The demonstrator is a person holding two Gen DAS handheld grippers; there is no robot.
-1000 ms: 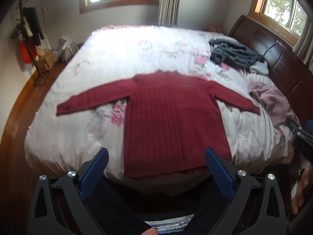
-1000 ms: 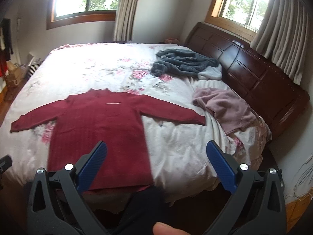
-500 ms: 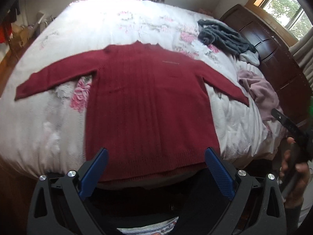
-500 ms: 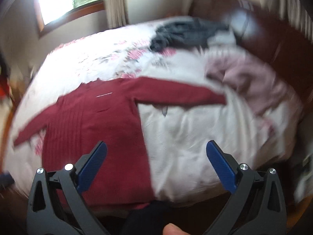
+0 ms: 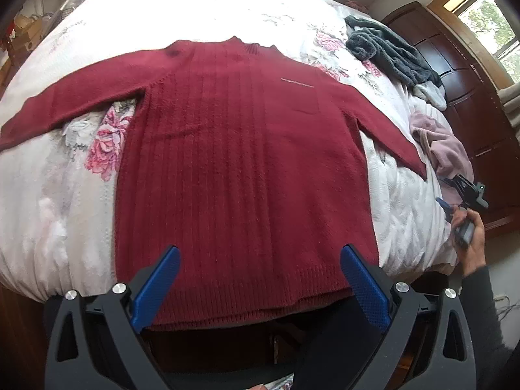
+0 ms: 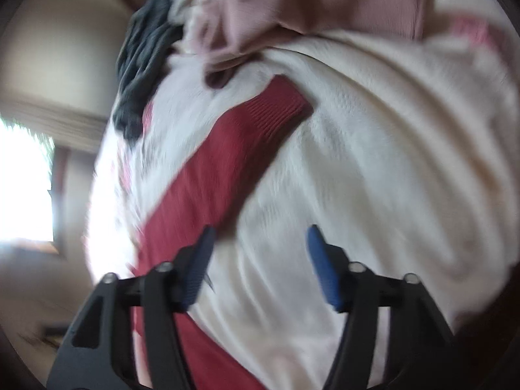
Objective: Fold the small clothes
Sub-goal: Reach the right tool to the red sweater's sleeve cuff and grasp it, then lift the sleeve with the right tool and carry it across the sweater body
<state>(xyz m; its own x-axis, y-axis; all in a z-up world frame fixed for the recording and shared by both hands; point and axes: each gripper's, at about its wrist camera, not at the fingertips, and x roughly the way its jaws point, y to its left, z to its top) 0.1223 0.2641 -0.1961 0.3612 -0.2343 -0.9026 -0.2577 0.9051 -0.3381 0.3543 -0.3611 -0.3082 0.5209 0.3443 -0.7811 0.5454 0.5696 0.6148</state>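
Right gripper [image 6: 258, 261] now nearer sleeve [image 6: 227, 169]

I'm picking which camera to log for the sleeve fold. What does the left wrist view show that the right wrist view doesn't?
Only the left wrist view shows the whole red sweater spread flat, its hem, its collar, and the hand holding the right gripper. Only the right wrist view shows the sleeve cuff close up, though blurred. Both show the sweater, the white floral bedspread, the grey garment and the pink garment.

Left wrist overlooks the whole sweater [image 5: 243, 169]; right wrist, tilted, nears its sleeve [image 6: 227, 169].
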